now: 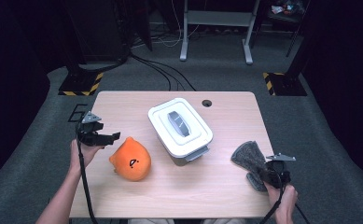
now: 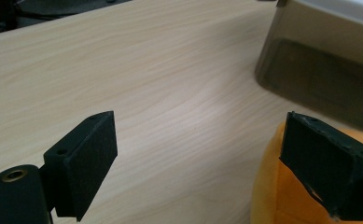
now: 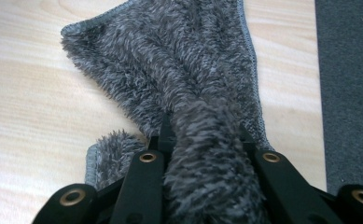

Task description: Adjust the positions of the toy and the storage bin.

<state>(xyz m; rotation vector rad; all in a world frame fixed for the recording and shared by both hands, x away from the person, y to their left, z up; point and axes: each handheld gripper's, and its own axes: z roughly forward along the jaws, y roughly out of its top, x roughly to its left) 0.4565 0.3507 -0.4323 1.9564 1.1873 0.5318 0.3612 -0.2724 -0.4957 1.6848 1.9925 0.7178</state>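
at lower right the right gripper (image 1: 268, 175) clenches the grey cloth (image 1: 249, 156) to lift it, while the left gripper (image 1: 105, 138), jaws spread, nears the orange plush (image 1: 131, 161) at centre left.

**Dark room, grey carpet, one pale table**

A light wood table (image 1: 226, 186) sits centre frame on grey carpet (image 1: 216, 70). At top centre stands a white metal frame (image 1: 216, 21). Black cables (image 1: 160, 70) snake across the floor. Yellow-black striped feet (image 1: 82, 85) mark upper left and right. The edges fall into shadow.
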